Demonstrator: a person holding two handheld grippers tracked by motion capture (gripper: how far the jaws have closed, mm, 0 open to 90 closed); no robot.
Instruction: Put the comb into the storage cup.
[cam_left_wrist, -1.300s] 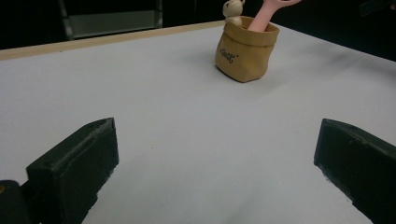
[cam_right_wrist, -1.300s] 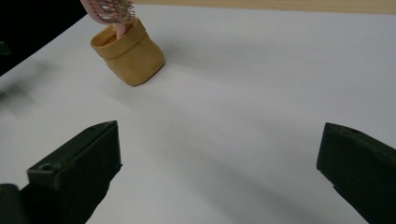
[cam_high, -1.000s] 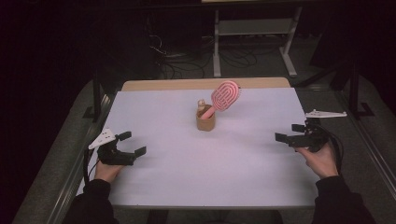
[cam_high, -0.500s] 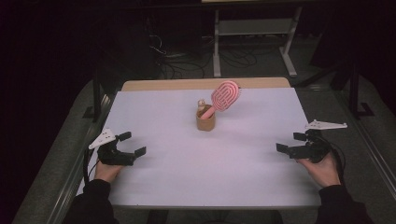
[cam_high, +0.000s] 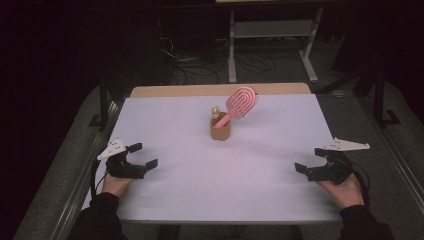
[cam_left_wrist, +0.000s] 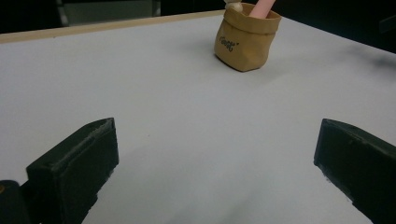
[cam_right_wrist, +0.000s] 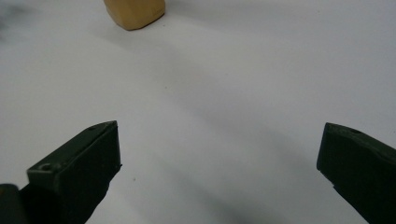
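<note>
The left tongs rest at the near left edge of the table, jaws spread wide and holding nothing. In the left gripper view the two black jaws stand far apart over bare white surface, aimed toward the small brown pot farther off.

At the middle of the table, toward its far side, the pot stands upright. A pink hairbrush sits in it handle-down, its oval head leaning up and to the right above the rim. A small pale object beside the handle in the pot is too small to identify.

The right tongs lie at the near right edge, jaws likewise spread and empty, well apart from the pot.

Judgement: the work stands at a rest or start position, with no grasp begun. The next move would call for one hand to reach inward to the pot or brush, approaching the leaning head or handle without tipping the light pot.
</note>
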